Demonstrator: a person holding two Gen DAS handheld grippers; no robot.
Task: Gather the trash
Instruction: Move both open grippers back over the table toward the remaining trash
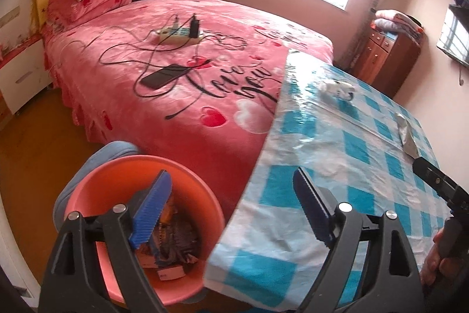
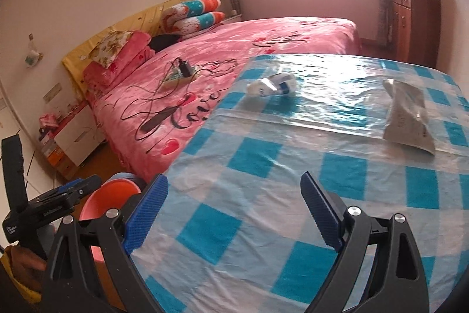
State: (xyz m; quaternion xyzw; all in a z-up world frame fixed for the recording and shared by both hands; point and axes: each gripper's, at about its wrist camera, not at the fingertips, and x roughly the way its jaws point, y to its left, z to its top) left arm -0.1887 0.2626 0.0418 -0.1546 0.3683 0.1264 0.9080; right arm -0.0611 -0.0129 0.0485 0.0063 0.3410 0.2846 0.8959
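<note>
An orange bin (image 1: 96, 192) stands on the floor beside the blue-checked table (image 1: 360, 154) and holds several wrappers (image 1: 173, 236). My left gripper (image 1: 231, 181) hangs open over the bin's rim and the table corner, nothing between its blue fingers (image 1: 152, 210). On the table lie a crumpled white-and-blue wrapper (image 2: 271, 85) and a silver foil packet (image 2: 407, 116). My right gripper (image 2: 234, 187) is open above the table's near part, well short of both pieces. The bin (image 2: 112, 195) shows at lower left in the right wrist view, with the left gripper (image 2: 67, 192) above it.
A pink bed (image 1: 176, 72) lies beyond the table, with a phone (image 1: 164, 75), a power strip (image 1: 176, 34) and tangled cables on it. A wooden cabinet (image 2: 416, 19) stands at the back right. A white nightstand (image 1: 20, 75) is at the far left. A hand (image 2: 23, 263) grips the left tool.
</note>
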